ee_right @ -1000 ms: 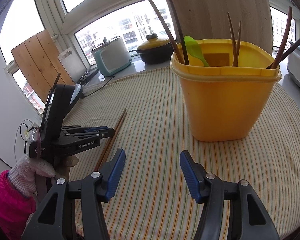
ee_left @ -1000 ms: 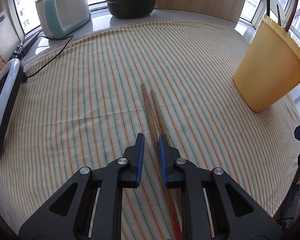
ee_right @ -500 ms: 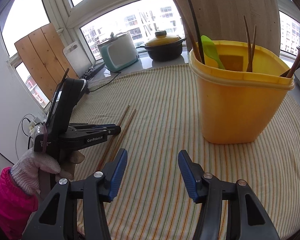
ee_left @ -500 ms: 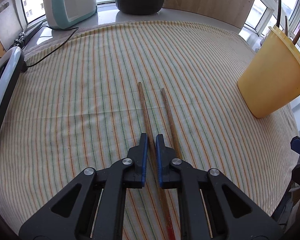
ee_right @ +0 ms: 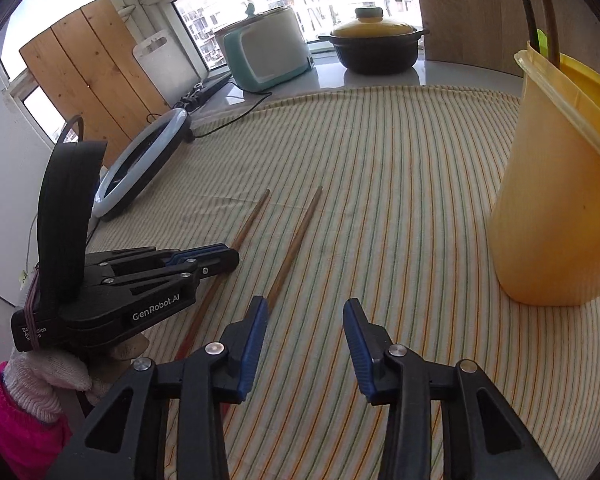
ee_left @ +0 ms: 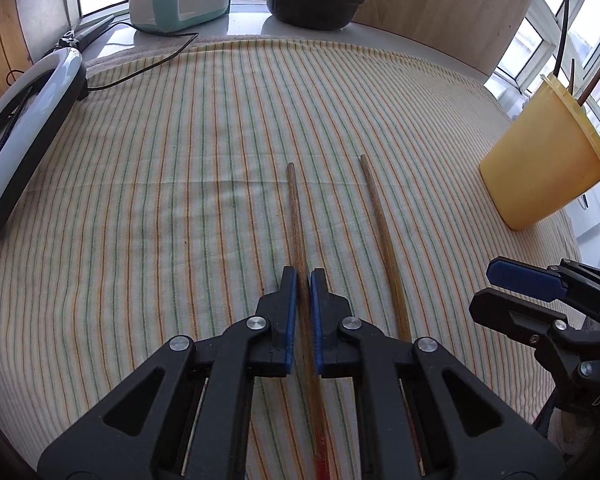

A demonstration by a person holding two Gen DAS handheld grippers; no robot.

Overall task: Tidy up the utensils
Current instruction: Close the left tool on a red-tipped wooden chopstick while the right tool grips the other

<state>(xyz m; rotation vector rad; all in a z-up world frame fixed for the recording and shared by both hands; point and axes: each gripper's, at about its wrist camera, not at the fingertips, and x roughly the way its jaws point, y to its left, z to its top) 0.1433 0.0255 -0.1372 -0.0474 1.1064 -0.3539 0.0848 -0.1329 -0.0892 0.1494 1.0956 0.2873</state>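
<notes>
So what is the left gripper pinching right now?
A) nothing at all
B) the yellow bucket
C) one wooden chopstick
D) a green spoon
C: the left gripper has its blue fingers closed on one wooden chopstick, while the other chopstick lies loose on the striped cloth beside it.

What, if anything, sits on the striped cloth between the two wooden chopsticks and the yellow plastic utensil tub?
Nothing visible. Only bare striped cloth lies between the wooden chopsticks and the yellow plastic tub. The left gripper is shut on one chopstick; the right gripper is open beside the other.
</notes>
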